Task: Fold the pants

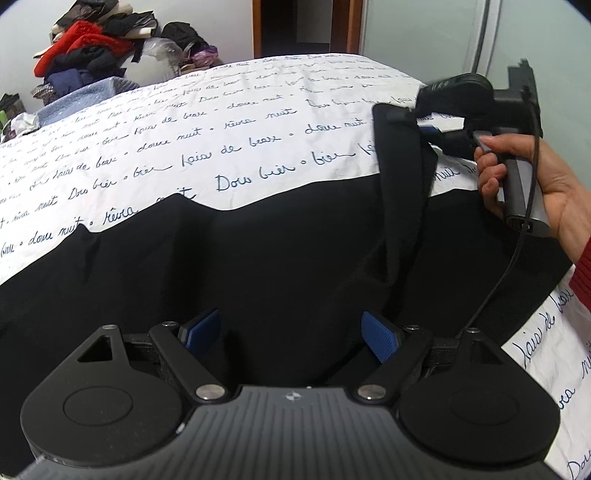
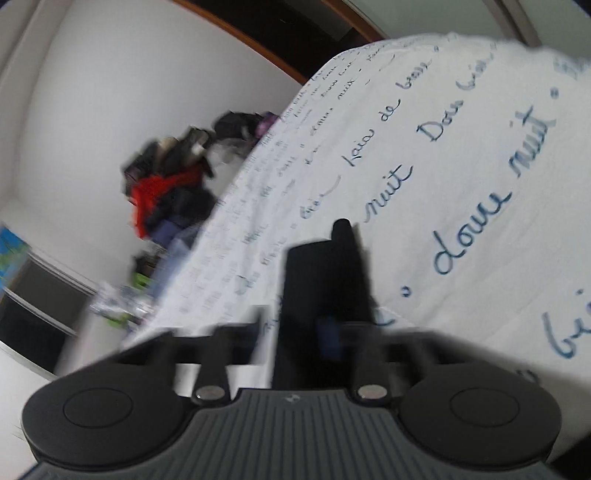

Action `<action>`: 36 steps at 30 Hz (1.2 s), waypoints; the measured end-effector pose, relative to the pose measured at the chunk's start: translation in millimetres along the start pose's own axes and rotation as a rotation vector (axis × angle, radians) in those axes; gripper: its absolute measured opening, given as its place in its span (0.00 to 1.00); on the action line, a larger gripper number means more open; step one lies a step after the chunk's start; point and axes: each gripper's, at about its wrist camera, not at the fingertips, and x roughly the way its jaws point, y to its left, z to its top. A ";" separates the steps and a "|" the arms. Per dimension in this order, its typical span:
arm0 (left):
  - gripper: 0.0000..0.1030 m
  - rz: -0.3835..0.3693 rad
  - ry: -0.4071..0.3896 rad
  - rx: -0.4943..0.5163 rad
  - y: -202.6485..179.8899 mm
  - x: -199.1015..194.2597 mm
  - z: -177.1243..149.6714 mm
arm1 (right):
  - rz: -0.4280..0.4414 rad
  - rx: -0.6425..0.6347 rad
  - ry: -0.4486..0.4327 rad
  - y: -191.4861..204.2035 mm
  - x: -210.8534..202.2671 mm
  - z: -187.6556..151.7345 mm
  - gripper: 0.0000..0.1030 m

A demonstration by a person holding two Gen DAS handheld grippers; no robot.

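Note:
Black pants [image 1: 258, 258] lie spread across a white bedsheet [image 1: 221, 122] printed with blue script. My left gripper [image 1: 291, 332] is open, its blue pads [image 1: 380, 334] hovering just above the near part of the pants, holding nothing. My right gripper [image 1: 424, 122], seen at upper right in the left wrist view, is shut on a corner of the pants and holds it lifted above the sheet, a fold of cloth hanging down. In the blurred right wrist view, the black cloth [image 2: 325, 280] sticks up between the closed fingers of the right gripper [image 2: 327, 332].
A pile of red, black and dark clothes [image 1: 92, 48] sits beyond the far left side of the bed. A dark doorway [image 1: 303, 26] is behind the bed. The bed's edge runs at lower right [image 1: 554, 369].

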 end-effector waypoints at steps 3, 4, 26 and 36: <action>0.81 0.008 -0.014 0.014 -4.8 0.1 -0.4 | -0.044 -0.078 -0.040 11.2 -15.0 -4.9 0.06; 0.81 0.011 -0.019 0.018 -6.4 0.3 -0.3 | -0.053 -0.095 -0.056 14.1 -21.9 -5.6 0.05; 0.82 0.127 -0.148 0.264 -73.5 15.0 -6.0 | -0.010 -0.223 -0.286 69.6 -167.5 -17.7 0.05; 0.33 0.057 -0.167 0.209 -66.9 18.3 -1.8 | -0.095 -0.255 -0.267 51.5 -164.6 -16.2 0.05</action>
